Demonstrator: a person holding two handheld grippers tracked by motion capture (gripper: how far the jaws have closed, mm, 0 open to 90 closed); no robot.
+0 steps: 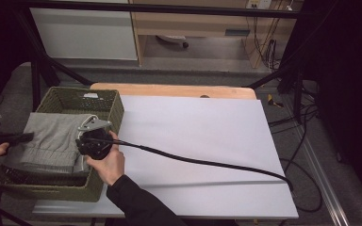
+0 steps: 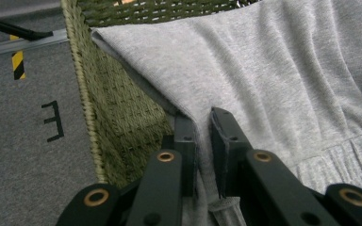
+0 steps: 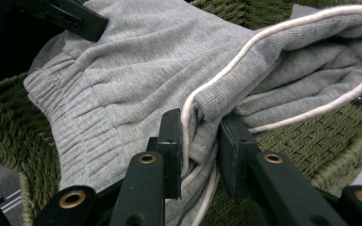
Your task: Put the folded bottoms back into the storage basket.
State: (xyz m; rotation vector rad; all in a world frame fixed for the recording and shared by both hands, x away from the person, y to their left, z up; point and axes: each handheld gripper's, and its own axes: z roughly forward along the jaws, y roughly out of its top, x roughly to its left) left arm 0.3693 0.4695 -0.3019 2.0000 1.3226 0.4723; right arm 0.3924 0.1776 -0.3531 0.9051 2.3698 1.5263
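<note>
Grey knitted garment [image 1: 52,139] lay in the olive woven basket [image 1: 111,101]; your left gripper [image 2: 202,141] and right gripper [image 3: 200,150] each pinched its fabric, lifting likely unfinished.

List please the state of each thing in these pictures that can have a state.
Left gripper: shut on the grey garment's edge.
Right gripper: shut on the garment's white-trimmed edge.
Grey garment: folded, draped over the basket, held at both sides.
Green woven basket: upright at the table's left edge.
White sheet: flat on the table.
</note>
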